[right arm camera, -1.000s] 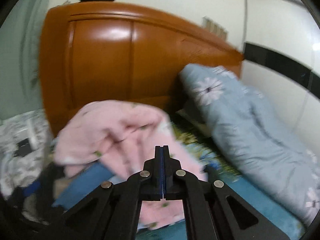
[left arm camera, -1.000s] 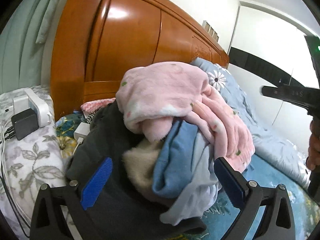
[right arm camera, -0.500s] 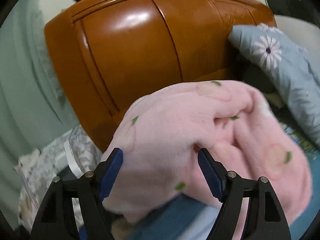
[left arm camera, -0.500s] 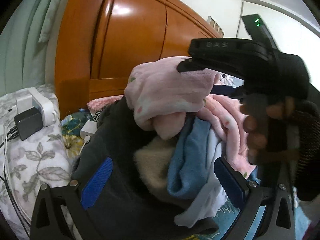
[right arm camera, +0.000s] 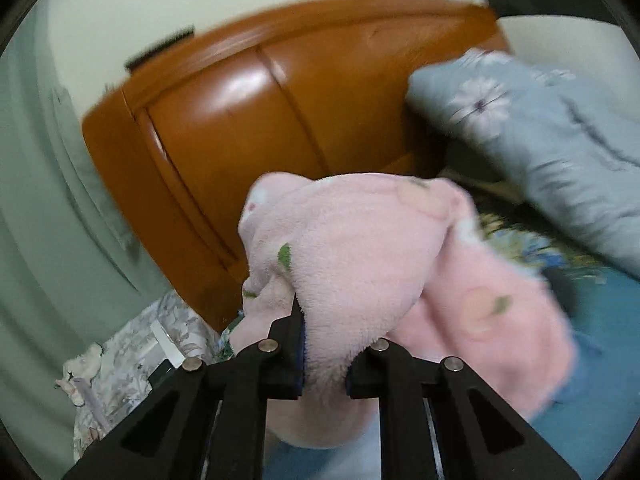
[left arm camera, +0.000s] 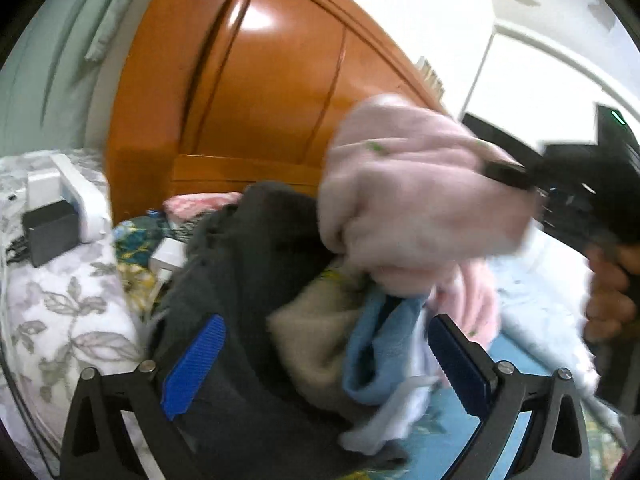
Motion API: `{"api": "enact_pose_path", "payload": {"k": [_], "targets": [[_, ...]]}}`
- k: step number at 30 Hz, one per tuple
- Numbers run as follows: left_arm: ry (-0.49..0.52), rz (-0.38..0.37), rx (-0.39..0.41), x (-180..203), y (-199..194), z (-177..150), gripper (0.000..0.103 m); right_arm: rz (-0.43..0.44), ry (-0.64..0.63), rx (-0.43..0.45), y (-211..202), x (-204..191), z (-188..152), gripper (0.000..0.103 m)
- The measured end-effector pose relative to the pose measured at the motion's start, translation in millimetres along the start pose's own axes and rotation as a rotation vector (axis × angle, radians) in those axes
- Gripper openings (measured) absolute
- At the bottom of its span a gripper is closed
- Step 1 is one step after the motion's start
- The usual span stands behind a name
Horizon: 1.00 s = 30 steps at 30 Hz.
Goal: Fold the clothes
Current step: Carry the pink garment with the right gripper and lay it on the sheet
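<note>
Right gripper point(right arm camera: 322, 344), jaws having just closed in, pinching a thick fold of the pink fleece garment point(right arm camera: 360, 264); fabric bulging over and between the black fingers. Seen from the left wrist, the same pink fleece garment point(left arm camera: 416, 200) lifted above the pile of clothes point(left arm camera: 280, 280), one part trailing down into it, the right gripper point(left arm camera: 512, 174) biting in from the right with a hand point(left arm camera: 608, 292) wrapped on its handle.

Left gripper point(left arm camera: 320, 360) spread wide, blue pads either side of the pile, gripping nothing. In the pile: a dark grey garment point(left arm camera: 248, 248) on the left, a beige piece point(left arm camera: 316, 336) in the middle, a light blue piece point(left arm camera: 376, 344) to the right.

Pile heaped on the bed point(left arm camera: 516, 420), toward its head end, close to the wooden headboard point(left arm camera: 260, 92). Blue-grey flowered quilt point(right arm camera: 540, 128) bunched along the bed's far side against the headboard. White charger block point(left arm camera: 60, 196) at the left edge on flowered fabric.
</note>
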<state>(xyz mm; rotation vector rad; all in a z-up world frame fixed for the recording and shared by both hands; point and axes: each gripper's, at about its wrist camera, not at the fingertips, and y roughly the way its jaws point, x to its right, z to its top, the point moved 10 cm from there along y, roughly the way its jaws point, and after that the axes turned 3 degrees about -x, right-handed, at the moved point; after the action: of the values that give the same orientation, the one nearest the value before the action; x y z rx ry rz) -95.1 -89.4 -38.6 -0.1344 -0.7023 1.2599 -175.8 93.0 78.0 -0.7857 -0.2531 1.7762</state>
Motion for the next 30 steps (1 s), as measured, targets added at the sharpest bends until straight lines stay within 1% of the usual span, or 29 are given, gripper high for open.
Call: {"api": "enact_pose_path", "payload": {"k": [2,5,6,7,9,11,12,16,18,19,22,24,25,26,28,29,30], "targets": [[0.021,-0.070,0.004,19,-9,-1,0.103,-0.052,0.006,0.053,-53,21,5,0.014],[0.101,-0.152,0.015,55,-27,-12,0.103,-0.150,0.037,0.143,-154,61,6,0.014],[0.126,-0.180,0.008,67,-33,-23,0.103,-0.194,0.043,0.171,-190,74,0,0.014],[0.152,-0.223,-0.017,82,-39,-39,0.103,-0.236,0.055,0.187,-218,86,-11,0.014],[0.180,-0.296,-0.070,107,-44,-67,0.103,-0.322,0.078,0.218,-274,109,-32,0.014],[0.209,-0.352,-0.140,134,-48,-98,0.103,-0.407,0.109,0.251,-333,133,-58,0.014],[0.230,-0.372,-0.160,149,-52,-107,0.103,-0.446,0.147,0.269,-366,150,-80,0.014],[0.312,-0.449,-0.240,206,-70,-142,0.103,-0.562,0.278,0.306,-460,201,-149,0.014],[0.358,-0.488,-0.260,231,-84,-153,0.103,-0.628,0.364,0.326,-511,229,-188,0.014],[0.381,-0.507,-0.270,243,-92,-160,0.103,-0.650,0.391,0.344,-531,236,-201,0.014],[0.452,-0.568,-0.312,279,-112,-182,0.103,-0.682,0.472,0.435,-601,256,-232,0.014],[0.496,-0.624,-0.336,305,-122,-198,0.103,-0.703,0.478,0.499,-643,253,-243,0.014],[0.518,-0.649,-0.350,317,-126,-207,0.103,-0.707,0.464,0.524,-657,245,-243,0.014],[0.540,-0.652,-0.376,327,-126,-221,0.103,-0.717,0.449,0.534,-662,236,-241,0.014],[0.583,-0.657,-0.430,347,-124,-249,0.103,-0.756,0.418,0.535,-674,229,-241,0.015],[0.602,-0.659,-0.459,356,-123,-264,0.103,-0.783,0.422,0.514,-677,231,-247,0.015],[0.605,-0.660,-0.507,359,-118,-279,0.103,-0.804,0.441,0.487,-676,236,-256,0.015]]}}
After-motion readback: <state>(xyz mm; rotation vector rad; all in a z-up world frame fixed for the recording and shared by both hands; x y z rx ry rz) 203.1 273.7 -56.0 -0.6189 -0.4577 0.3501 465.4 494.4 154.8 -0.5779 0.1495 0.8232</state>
